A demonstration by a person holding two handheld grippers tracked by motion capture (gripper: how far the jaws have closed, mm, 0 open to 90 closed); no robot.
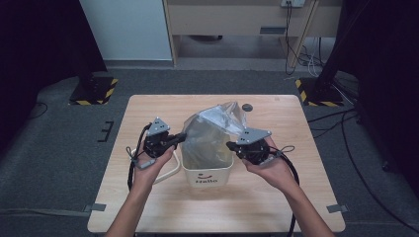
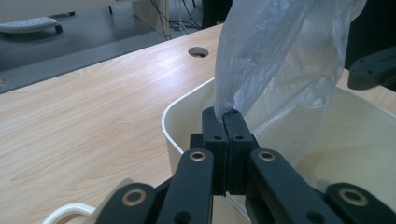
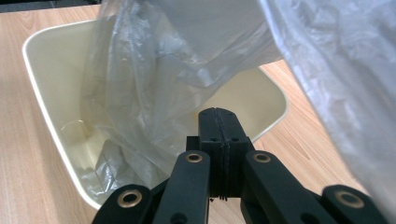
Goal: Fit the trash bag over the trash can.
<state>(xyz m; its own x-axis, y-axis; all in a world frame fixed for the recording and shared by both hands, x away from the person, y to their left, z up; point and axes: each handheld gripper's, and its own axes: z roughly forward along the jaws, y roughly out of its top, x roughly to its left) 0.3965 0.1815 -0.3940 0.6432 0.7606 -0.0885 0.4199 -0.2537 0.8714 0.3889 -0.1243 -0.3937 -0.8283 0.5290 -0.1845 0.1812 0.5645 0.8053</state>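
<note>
A cream bin (image 1: pixel 207 175) with a "Hello" print stands mid-table, and a clear plastic bag (image 1: pixel 215 128) rises out of it. At the bin's left side my left gripper (image 1: pixel 184 137) is shut on the bag's edge. The left gripper view has the film (image 2: pixel 280 56) pinched at the jaw tips (image 2: pixel 227 116), just over the bin's rim (image 2: pixel 175 112). My right gripper (image 1: pixel 230 145) is at the bin's right side. Its jaws (image 3: pixel 218 112) are shut where the bag (image 3: pixel 154 84) meets them, above the bin's wall (image 3: pixel 37 84). The bag's lower part lies crumpled inside the bin.
A white curved loop (image 1: pixel 170 173) lies on the wooden table (image 1: pixel 148 207) left of the bin. A round cable hole (image 1: pixel 247 107) sits at the table's far side. Black stand bases with striped tape (image 1: pixel 94 91) flank the table on the floor.
</note>
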